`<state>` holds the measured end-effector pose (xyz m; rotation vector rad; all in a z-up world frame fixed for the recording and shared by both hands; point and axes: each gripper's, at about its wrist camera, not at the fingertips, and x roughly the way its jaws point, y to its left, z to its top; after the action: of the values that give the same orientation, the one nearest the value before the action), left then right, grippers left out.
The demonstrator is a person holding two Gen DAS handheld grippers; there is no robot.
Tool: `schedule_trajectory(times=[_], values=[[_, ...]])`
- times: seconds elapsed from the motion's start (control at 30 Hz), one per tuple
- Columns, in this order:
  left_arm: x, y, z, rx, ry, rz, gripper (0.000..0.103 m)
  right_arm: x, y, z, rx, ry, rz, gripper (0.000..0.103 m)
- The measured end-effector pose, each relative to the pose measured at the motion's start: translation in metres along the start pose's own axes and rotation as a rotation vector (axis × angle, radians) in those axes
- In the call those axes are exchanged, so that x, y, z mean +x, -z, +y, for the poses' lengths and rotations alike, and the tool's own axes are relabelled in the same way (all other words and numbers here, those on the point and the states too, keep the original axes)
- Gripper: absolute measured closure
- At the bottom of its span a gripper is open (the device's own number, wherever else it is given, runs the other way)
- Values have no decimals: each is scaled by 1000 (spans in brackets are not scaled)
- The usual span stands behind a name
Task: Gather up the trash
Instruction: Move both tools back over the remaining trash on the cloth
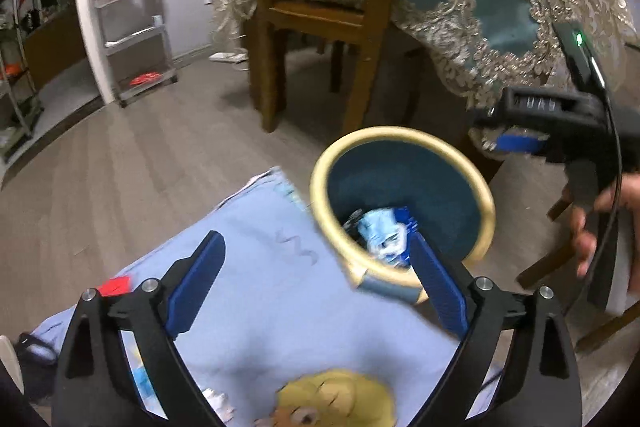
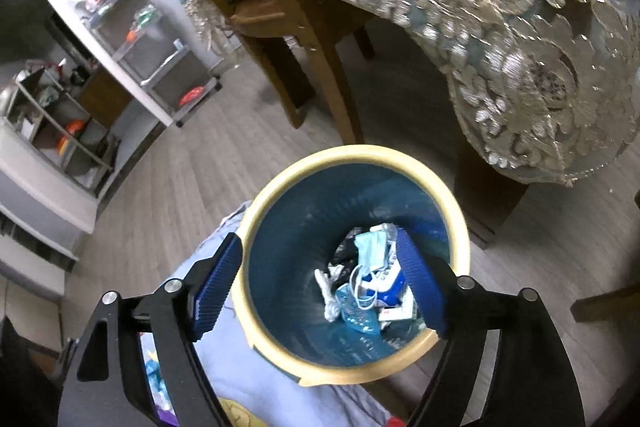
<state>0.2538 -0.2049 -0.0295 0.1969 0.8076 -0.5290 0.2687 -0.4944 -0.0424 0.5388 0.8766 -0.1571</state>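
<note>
A blue waste bin with a cream rim [image 1: 402,135] [image 2: 354,151] stands on the wood floor beside a light blue cloth [image 1: 272,267] [image 2: 248,379]. Trash lies in its bottom: a blue face mask [image 2: 372,245], crumpled wrappers and a blue packet [image 2: 386,285]; a blue-white wrapper [image 1: 384,231] shows in the left wrist view. My left gripper [image 1: 316,283] is open and empty above the cloth, its right finger by the bin's rim. My right gripper [image 2: 320,281] is open and empty, straddling the bin's near-left rim. It also shows at the right in the left wrist view [image 1: 516,141].
A wooden chair [image 1: 320,15] [image 2: 280,27] and a table with a teal lace-edged cloth [image 1: 500,7] [image 2: 500,27] stand behind the bin. Shelf racks [image 1: 132,19] [image 2: 160,51] stand by the left wall. Small scraps [image 1: 114,285] lie on the light blue cloth.
</note>
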Motion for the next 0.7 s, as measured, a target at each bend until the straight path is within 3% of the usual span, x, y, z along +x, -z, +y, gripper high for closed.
schedule_trajectory(times=[0.27, 0.53, 0.7], values=[[-60, 40, 44, -37, -77, 16, 11, -12, 8, 55, -147, -16, -19, 9], [-116, 98, 97, -112, -156, 43, 10, -12, 35, 118, -350, -51, -3, 8], [-123, 124, 126, -181, -212, 33, 9, -2, 59, 156, -463, -96, 50, 8]])
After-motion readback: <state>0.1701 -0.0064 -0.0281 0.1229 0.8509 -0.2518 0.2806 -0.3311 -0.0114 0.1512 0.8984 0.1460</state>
